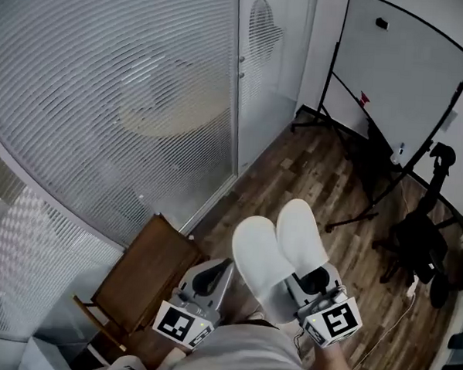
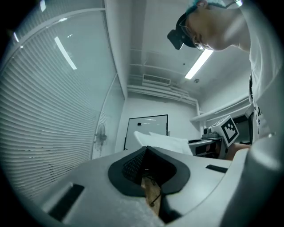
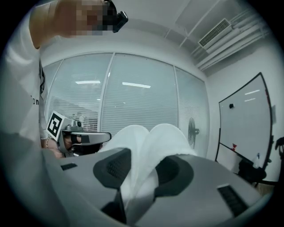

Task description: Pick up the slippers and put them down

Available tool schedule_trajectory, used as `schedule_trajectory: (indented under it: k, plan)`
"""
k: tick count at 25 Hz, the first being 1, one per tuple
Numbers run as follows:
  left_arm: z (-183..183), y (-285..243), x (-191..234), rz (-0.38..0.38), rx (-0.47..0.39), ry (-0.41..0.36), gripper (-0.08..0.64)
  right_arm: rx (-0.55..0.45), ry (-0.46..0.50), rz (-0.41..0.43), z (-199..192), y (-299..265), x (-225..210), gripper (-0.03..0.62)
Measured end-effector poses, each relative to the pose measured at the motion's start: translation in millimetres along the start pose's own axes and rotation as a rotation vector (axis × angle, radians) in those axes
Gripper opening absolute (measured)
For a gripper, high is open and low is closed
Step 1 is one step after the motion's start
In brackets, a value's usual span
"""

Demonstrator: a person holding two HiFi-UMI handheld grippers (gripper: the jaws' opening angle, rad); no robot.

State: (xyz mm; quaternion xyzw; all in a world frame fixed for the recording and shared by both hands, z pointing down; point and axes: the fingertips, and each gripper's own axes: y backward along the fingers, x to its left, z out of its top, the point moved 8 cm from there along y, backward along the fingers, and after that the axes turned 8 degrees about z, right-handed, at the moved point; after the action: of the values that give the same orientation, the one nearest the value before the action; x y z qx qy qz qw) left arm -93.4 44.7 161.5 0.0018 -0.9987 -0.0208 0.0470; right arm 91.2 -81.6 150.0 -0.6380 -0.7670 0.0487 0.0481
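Right fingers (image 1: 313,281) are clamping both slippers (image 1: 278,252) as a pair, pads pressing on them from either side. I'm gripping at the near end and the rounded ends are sticking out well past the fingers, away from me. The slippers are white and lying side by side, one overlapping the other. They're hanging in the air over the wood floor (image 1: 310,169), touching nothing but my fingers. In the right gripper view, white fabric is filling the gap between the two dark pads.

Left fingers (image 1: 209,280) are sitting together with nothing between them. The left gripper view is showing the pads meeting at the tips, and only a thin sliver of brown is showing below the seam. I'm holding the left gripper just beside the right one, on the slippers' left and not touching them. Both marker cubes are facing up near my shirt.

Surroundings: a glass wall with blinds (image 1: 105,81) is running along my left, with a door (image 1: 273,59) next to it. A fan (image 3: 191,128) is showing through the glass. A whiteboard (image 1: 400,65) on a black stand is standing ahead on the right. A wooden chair (image 1: 146,272) is sitting on the floor just left of the left gripper.
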Motion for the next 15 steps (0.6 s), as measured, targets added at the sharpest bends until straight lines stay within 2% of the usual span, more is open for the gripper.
schedule_trajectory:
  k: [8,15]
  plan:
    - [-16.6,-77.4,-86.8,-0.226,0.047,0.013,0.012,0.007,-0.037,-0.239,-18.3,102.6,-47.7,0.146]
    - [-30.8,-127.6,-154.0,-0.455,0.084,0.004,0.012,0.030,-0.078,-0.488,-42.5,179.5,-63.2,0.146]
